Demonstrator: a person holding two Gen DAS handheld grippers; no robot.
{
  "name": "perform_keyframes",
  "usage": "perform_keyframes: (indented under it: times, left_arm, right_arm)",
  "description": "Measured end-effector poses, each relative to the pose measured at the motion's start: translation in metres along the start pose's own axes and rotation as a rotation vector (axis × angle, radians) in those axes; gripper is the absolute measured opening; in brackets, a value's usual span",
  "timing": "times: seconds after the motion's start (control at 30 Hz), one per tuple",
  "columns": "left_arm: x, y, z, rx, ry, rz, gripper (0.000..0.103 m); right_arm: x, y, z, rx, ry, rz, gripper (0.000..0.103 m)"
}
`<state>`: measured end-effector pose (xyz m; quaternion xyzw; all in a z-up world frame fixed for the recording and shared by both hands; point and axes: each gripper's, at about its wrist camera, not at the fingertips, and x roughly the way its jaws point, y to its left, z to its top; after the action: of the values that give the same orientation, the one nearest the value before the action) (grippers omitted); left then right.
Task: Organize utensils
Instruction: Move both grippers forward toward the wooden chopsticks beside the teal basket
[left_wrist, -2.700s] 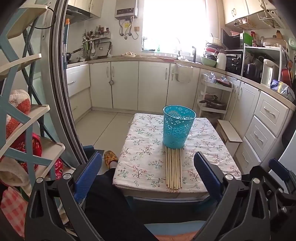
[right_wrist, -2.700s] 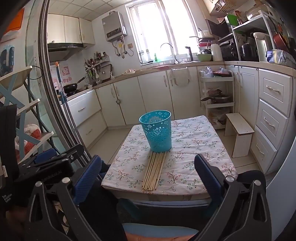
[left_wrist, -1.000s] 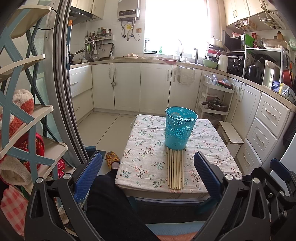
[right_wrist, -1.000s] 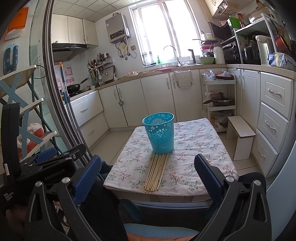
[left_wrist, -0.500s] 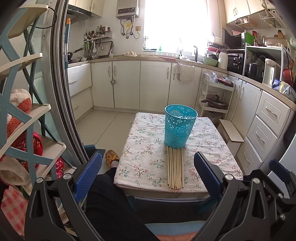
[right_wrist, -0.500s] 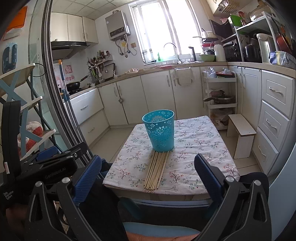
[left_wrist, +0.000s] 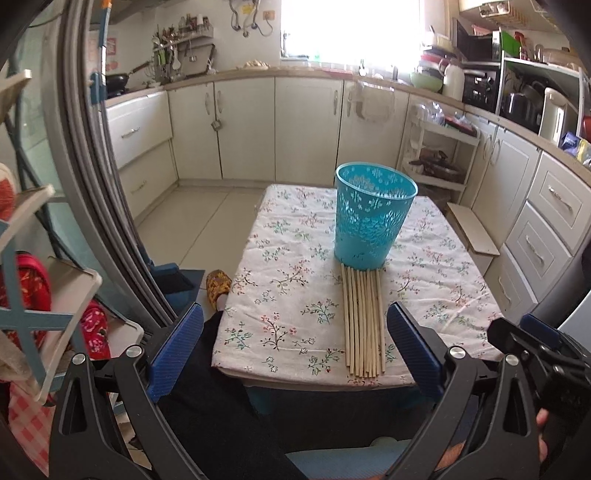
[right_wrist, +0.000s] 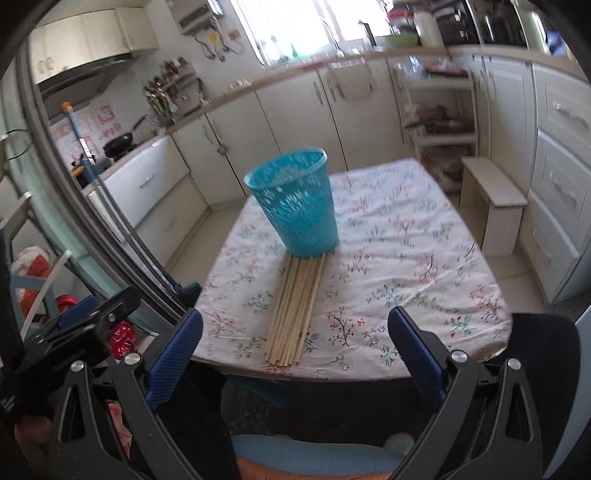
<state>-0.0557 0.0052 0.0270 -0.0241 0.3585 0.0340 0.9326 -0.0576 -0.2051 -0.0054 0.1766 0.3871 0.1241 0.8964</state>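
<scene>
Right, nearest the lenses, both tools hang short of the table's near edge: the left gripper (left_wrist: 294, 347) has its blue-padded fingers (left_wrist: 176, 347) spread wide with nothing between them, and the right gripper (right_wrist: 294, 347) is just as wide and just as empty. That reads as a ready stance, jaws parted to come down over a stick. Next out, on the small table under its white floral cloth (left_wrist: 288, 280), lies the row of pale wooden chopsticks (left_wrist: 364, 321), side by side and flat, near ends close to the table's front edge. Their long axis runs straight away from the person, far tips touching the base of the turquoise perforated plastic basket (left_wrist: 373, 218), or tucked just under it; I can't tell which. Lined up like that, each stick offers a free near end to pinch. The basket stands upright with its open mouth up, presumably the holder. The right wrist view is smeared with blur.
</scene>
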Motion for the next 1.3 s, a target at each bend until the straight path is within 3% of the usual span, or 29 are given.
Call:
perform_keyframes:
  times: [0.23, 0.3, 0.63, 0.9, 0.97, 1.1, 1.3]
  left_arm:
    - [0.069, -0.002, 0.007, -0.011, 0.085, -0.013, 0.096]
    - [0.086, -0.001, 0.008, -0.011, 0.106, -0.017, 0.096]
    - [0.156, -0.009, 0.009, 0.001, 0.207, -0.011, 0.096]
    - [0.199, -0.020, 0.010, 0.007, 0.265, -0.030, 0.095]
    - [0.210, -0.025, 0.009, 0.011, 0.277, -0.031, 0.095]
    - [0.230, -0.036, 0.011, 0.028, 0.297, -0.031, 0.093]
    - [0.256, -0.045, 0.012, 0.050, 0.328, -0.021, 0.090]
  right_arm:
    - [0.069, -0.013, 0.007, -0.028, 0.104, -0.052, 0.093]
    - [0.095, -0.018, 0.011, -0.042, 0.144, -0.074, 0.080]
    - [0.175, -0.021, 0.025, -0.064, 0.227, -0.098, 0.044]
    - [0.187, -0.021, 0.031, -0.131, 0.225, -0.104, 0.038]
    - [0.185, -0.018, 0.029, -0.179, 0.232, -0.107, 0.031]
    - [0.185, -0.028, 0.030, -0.204, 0.258, -0.046, 0.020]
    - [0.182, -0.044, 0.032, -0.223, 0.277, -0.011, 0.018]
